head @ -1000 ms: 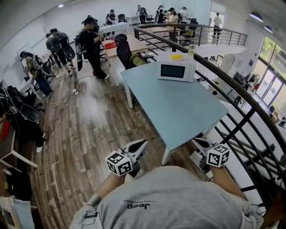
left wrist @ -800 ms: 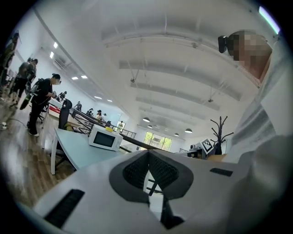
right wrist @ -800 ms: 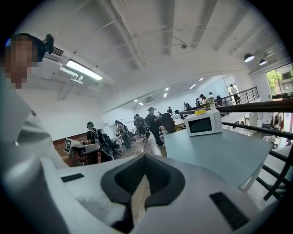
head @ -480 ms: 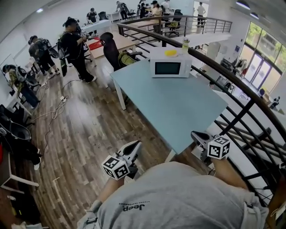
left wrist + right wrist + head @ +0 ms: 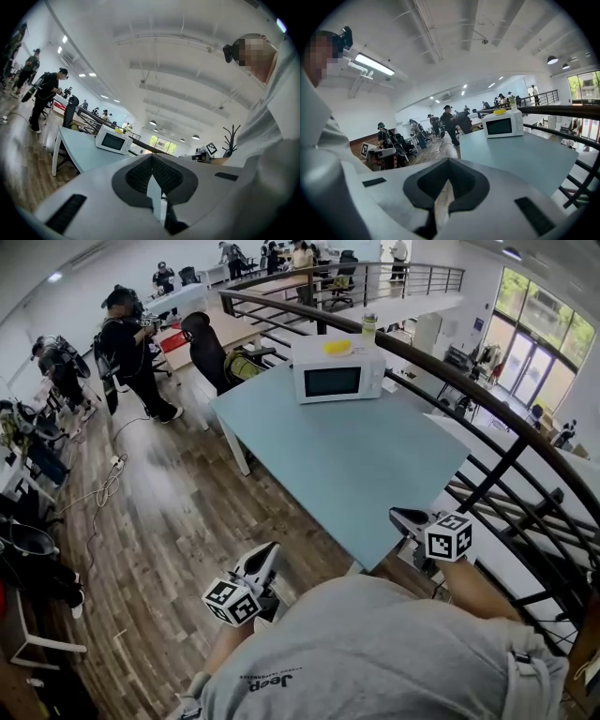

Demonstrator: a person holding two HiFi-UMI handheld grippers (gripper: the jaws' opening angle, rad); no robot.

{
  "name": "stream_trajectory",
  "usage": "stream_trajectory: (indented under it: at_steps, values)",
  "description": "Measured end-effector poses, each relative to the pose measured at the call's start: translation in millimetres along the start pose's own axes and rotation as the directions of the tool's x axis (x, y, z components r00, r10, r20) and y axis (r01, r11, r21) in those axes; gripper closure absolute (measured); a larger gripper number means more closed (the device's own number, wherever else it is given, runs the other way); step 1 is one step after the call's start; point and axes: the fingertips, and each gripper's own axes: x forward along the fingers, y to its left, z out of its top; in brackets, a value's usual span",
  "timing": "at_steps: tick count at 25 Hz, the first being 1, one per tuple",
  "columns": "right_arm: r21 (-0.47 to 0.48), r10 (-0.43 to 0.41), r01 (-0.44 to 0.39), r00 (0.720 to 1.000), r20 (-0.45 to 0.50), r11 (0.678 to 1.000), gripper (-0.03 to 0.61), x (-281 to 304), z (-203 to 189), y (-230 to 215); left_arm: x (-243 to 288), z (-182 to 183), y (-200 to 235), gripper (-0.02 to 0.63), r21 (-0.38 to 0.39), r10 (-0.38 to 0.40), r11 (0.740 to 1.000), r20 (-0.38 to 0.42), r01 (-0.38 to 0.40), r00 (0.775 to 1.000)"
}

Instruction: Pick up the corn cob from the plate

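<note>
A yellow object [image 5: 337, 346] lies on top of a white microwave [image 5: 337, 376] at the far end of a light blue table [image 5: 347, 465]; it is too small to tell a plate or corn cob. It also shows in the left gripper view [image 5: 118, 131] and the right gripper view [image 5: 500, 111]. My left gripper [image 5: 267, 554] is held over the wooden floor, short of the table's near corner, jaws together and empty. My right gripper [image 5: 398, 517] hovers at the table's near right edge, also shut with nothing in it. Both are far from the microwave.
A black metal railing [image 5: 487, 427] runs along the table's right side. A bottle [image 5: 369, 329] stands behind the microwave. A dark office chair [image 5: 202, 348] sits at the table's far left corner. Several people [image 5: 127, 329] stand at desks to the left, with cables on the floor [image 5: 103, 488].
The table and microwave have drawn nearer and shifted left in the head view. Both grippers travelled forward with me and stayed shut.
</note>
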Motion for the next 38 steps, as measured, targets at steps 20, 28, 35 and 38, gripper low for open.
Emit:
stream_trajectory:
  at_steps: [20, 28, 35, 38]
  values:
    - [-0.094, 0.181, -0.177, 0.983, 0.038, 0.980, 0.569, 40, 109, -256, 228, 34, 21, 0.595, 0.080, 0.253, 0.964, 0.030, -0.254, 0.967]
    - [-0.109, 0.189, -0.180, 0.979, 0.072, 0.978, 0.569, 94, 157, -320, 295, 115, 77, 0.595, 0.120, 0.243, 0.962, 0.037, -0.246, 0.969]
    - [-0.087, 0.056, -0.049, 0.995, 0.080, 0.995, 0.569, 157, 180, -340, 350, 160, 164, 0.595, 0.182, 0.107, 0.978, 0.008, -0.106, 0.994]
    - [-0.078, 0.009, -0.002, 0.996, 0.086, 0.997, 0.569, 177, 189, -348, 383, 177, 199, 0.595, 0.191, 0.043, 0.981, 0.010, -0.044, 0.999]
